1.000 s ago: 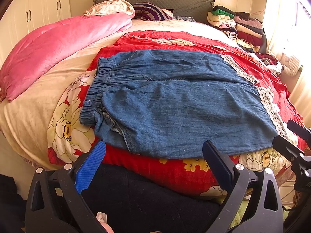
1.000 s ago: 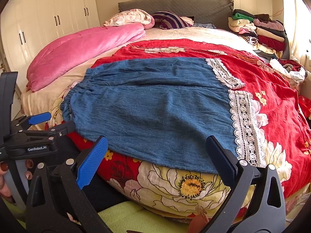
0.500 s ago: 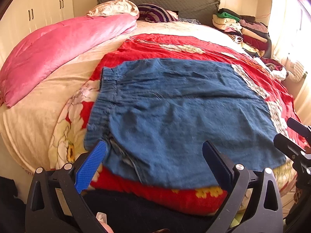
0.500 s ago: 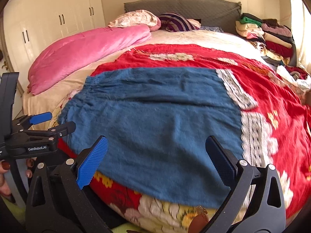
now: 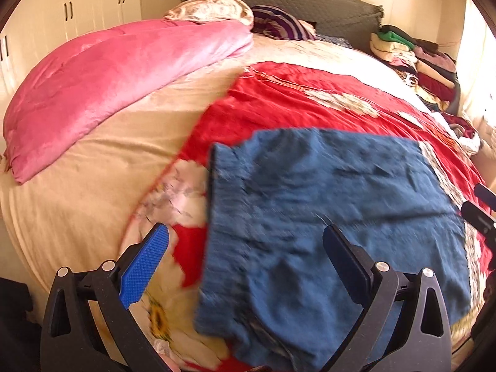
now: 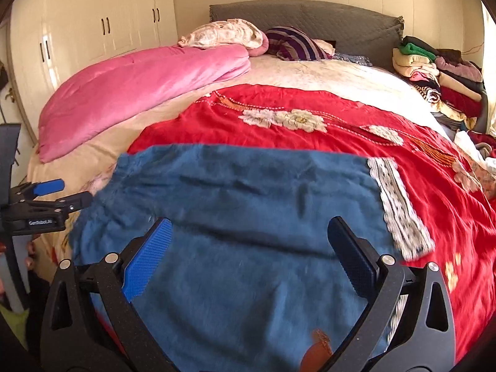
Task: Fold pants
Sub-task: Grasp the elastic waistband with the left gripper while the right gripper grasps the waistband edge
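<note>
— Bedroom first: what's on the bed [image 6: 325, 74]?

— Cream sheet, a rolled pink quilt [image 6: 136, 90] along the left side, a red floral bedspread [image 6: 310, 108] across the near half, pillows up by the grey headboard [image 6: 310, 18]. A stack of folded clothes [image 6: 434, 74] sits at the far right corner, and white wardrobe doors [image 6: 102, 21] line the left wall.

— And the pants?

— The blue denim pants [image 6: 248, 217] lie flat on the red bedspread, near the bed's front edge. Their gathered waistband points left; the white lace hem trim [image 6: 400, 210] is on the right.

— Where are the left tongs [image 5: 245, 266]?

— Spread wide, holding nothing, hovering over the waistband end. In the left wrist view the blue-padded finger sits over the bedspread just left of the pants, the other over the denim, so the waistband edge falls between them. Whether either finger touches cloth I cannot tell; the fabric there is blurred.

— The right tongs [image 6: 251, 257]?

— Also spread wide and empty. Both fingers frame the denim, toward the middle of the pants, with the lace trim just right of the right-hand finger. From that camera the left tongs show at the far left edge, beside the waistband.
</note>
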Tool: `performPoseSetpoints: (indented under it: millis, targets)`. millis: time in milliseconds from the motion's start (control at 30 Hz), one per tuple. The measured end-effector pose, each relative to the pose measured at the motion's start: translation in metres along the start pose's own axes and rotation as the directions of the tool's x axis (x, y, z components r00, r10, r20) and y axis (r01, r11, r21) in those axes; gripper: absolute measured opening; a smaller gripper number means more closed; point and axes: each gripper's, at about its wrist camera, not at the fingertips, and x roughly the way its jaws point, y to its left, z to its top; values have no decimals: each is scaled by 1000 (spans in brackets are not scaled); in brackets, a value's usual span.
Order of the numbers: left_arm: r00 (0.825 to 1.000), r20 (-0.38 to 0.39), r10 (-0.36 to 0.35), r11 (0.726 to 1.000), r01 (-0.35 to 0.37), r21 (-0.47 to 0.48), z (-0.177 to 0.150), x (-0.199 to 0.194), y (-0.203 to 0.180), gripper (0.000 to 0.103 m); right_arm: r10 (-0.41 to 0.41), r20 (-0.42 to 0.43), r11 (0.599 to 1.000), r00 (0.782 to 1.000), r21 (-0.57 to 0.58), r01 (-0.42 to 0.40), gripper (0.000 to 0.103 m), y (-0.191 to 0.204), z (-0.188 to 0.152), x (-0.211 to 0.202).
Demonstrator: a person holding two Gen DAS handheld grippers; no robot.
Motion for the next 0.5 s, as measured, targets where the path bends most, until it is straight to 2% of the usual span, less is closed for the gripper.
performPoseSetpoints:
  millis: [200,500]
  targets:
    - [1000,-13,20,1000,-20,-4,30,21,23,99,49,-24,998,998,-41,-50,95,1,31,37]
    - [996,-86,14,1000,-12,29,66,71,38,99,87,-65,994,994,-54,-90,95,-15,80,90]
